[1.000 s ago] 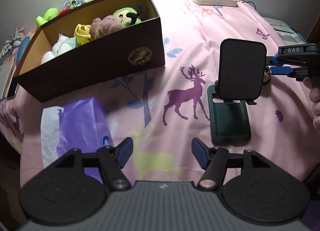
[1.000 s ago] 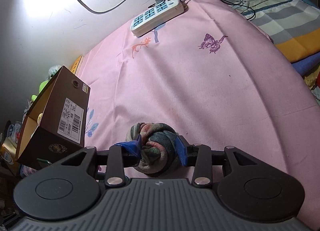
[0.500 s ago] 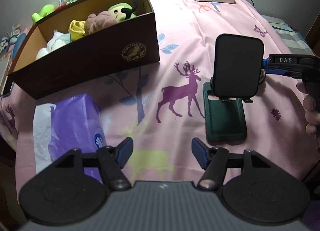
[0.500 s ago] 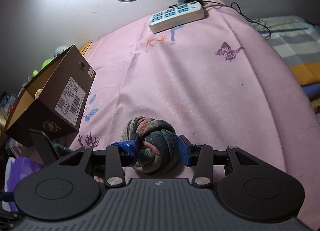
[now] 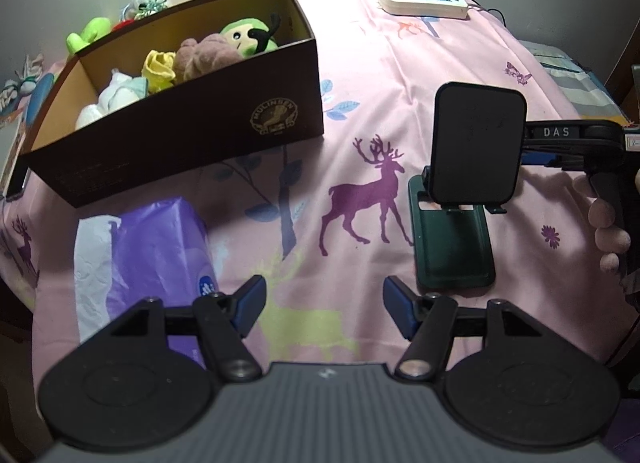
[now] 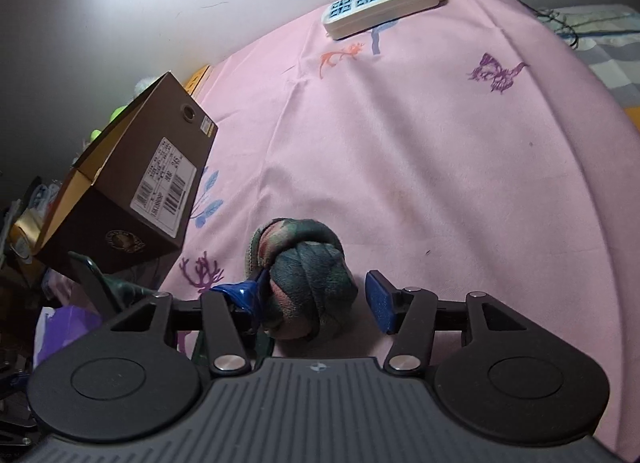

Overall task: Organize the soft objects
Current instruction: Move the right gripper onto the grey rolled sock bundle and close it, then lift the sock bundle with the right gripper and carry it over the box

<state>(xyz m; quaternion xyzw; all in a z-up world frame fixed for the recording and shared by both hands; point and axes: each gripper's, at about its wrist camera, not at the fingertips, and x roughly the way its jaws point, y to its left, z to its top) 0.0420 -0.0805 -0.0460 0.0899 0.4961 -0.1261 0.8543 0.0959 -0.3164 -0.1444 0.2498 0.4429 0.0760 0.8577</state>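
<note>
The right gripper [image 6: 314, 299] is opening — its right pad now clear of the rolled sock ball [image 6: 306, 279], which lies between the jaws on the pink sheet [image 6: 440, 167], the brown box [image 6: 132, 191] at ten o'clock — likely regripping, while the left gripper [image 5: 323, 305] hangs apart, empty.

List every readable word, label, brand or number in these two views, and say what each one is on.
"MULINSEN": round emblem on the brown shoebox.
"DAS": top bar of the right claw.
White barcode sticker on the shoebox end: print too small to read.
Purple tissue pack: blue logo, text blurred.
</note>
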